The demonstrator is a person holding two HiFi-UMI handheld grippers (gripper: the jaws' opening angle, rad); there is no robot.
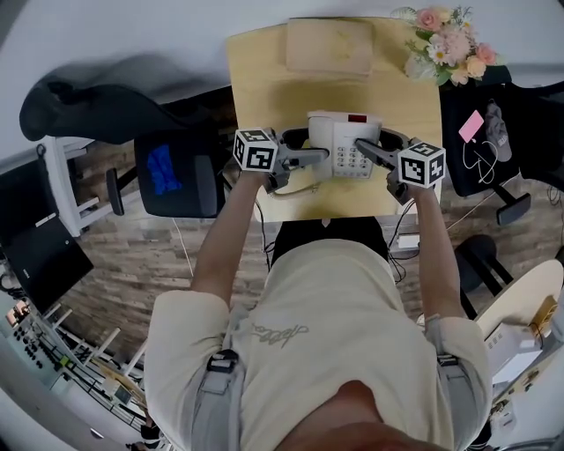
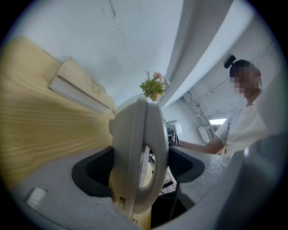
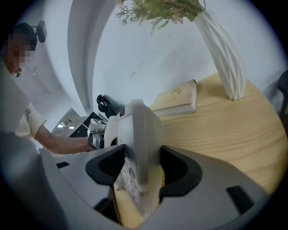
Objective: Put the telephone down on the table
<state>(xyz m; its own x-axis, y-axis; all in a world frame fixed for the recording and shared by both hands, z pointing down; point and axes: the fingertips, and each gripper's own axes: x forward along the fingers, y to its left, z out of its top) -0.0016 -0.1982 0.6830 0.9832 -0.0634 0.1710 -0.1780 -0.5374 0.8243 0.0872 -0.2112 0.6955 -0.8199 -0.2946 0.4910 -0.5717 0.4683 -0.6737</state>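
In the head view, the left gripper [image 1: 315,158] and right gripper [image 1: 368,151] pinch the white telephone [image 1: 345,144] from either side over the wooden table's [image 1: 264,79] near end; whether it touches, I cannot tell. The left gripper view shows both jaws pressed against the handset [image 2: 155,148] side, with a book [image 2: 78,87] lying beyond. The right gripper view shows its jaws clamping the keypad [image 3: 129,179] side, and a white vase [image 3: 222,58] holding flowers [image 3: 157,11] stands behind.

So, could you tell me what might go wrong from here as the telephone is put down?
1. The left gripper and right gripper each clamp one side of the telephone; if one opens first, it could tip.
2. The left jaws close over the handset, which could be knocked loose when that gripper pulls away.
3. The telephone sits toward the table's front edge, so a nudge could send it off.
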